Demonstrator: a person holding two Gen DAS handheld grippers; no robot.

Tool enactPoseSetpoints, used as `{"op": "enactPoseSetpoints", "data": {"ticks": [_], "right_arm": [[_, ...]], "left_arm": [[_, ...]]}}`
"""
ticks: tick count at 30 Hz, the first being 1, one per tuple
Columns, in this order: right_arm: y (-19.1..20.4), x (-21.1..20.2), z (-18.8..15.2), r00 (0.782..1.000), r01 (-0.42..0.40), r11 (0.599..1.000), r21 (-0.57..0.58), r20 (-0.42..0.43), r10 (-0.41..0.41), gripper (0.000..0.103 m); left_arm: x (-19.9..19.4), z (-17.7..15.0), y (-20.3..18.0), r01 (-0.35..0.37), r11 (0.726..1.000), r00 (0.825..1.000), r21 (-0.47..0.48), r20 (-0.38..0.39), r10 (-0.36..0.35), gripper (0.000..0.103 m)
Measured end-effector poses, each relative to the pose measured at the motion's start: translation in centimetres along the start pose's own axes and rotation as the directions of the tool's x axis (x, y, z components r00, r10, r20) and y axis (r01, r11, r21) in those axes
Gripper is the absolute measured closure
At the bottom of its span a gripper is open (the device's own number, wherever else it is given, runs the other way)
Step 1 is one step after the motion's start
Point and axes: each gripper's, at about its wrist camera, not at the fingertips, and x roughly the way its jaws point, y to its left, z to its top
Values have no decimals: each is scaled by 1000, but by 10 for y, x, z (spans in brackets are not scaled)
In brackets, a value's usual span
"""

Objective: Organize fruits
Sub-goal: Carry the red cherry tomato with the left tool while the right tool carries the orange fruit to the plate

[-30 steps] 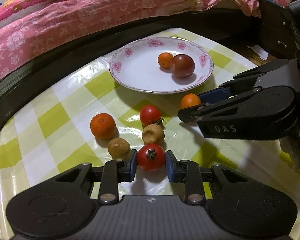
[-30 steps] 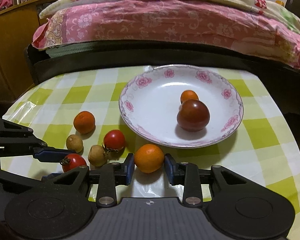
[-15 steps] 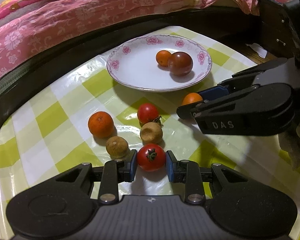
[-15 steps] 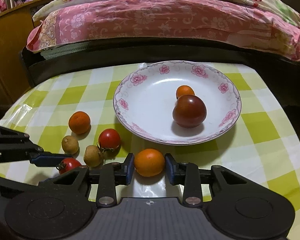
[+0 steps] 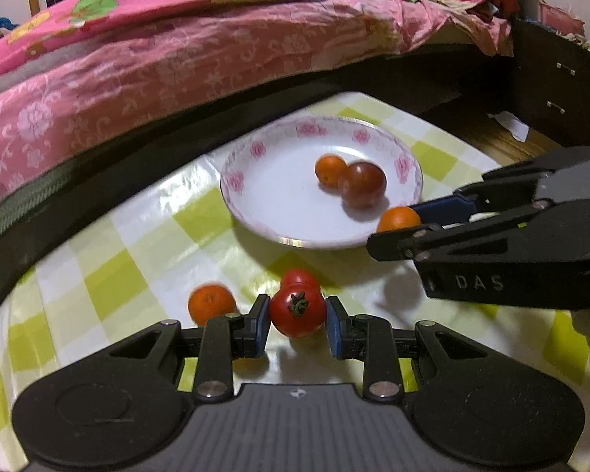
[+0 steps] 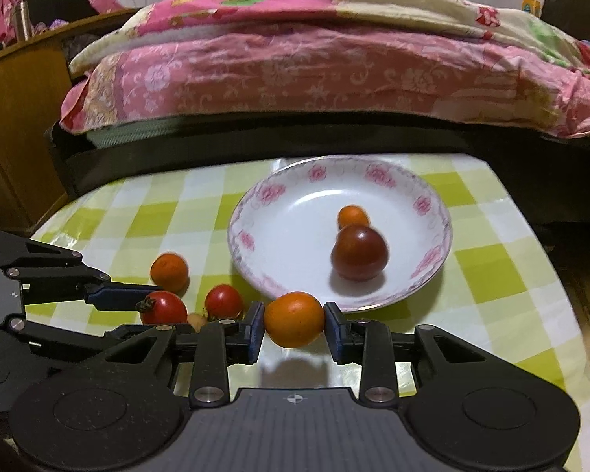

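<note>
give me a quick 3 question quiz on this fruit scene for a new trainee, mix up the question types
1. True or false: the left gripper is shut on a red tomato.
2. Which fruits lie in the floral plate? A) two red tomatoes B) a small orange fruit and a dark red fruit C) nothing
3. Fill in: the right gripper holds an ____ fruit just short of the plate's near rim.

Key:
1. True.
2. B.
3. Orange.
</note>
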Motion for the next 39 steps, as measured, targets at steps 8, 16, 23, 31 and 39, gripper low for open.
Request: {"op": "enactPoseSetpoints", "data": {"ticks": [8, 16, 23, 31, 39], "right_arm": [[-15, 4, 12, 998, 53, 998, 28, 38, -54, 75], [-27, 17, 13, 997, 68, 997, 43, 21, -69, 75], [-31, 27, 15, 998, 65, 997, 37, 15, -65, 75], [-35, 36, 17, 997, 72, 997, 36, 11, -72, 74], [-35, 35, 17, 997, 80, 996, 38, 15, -80, 73]], "left_arm": [[17, 35, -5, -31, 1000, 998, 2, 55, 31, 65], [38, 44, -7, -42, 999, 998, 22, 47, 40, 65], [50, 46, -3, -40, 999, 999, 10, 30, 40, 65], [55, 46, -4, -42, 999, 999, 9, 26, 42, 65], [55, 47, -2, -43, 999, 999, -4, 25, 43, 65]]}}
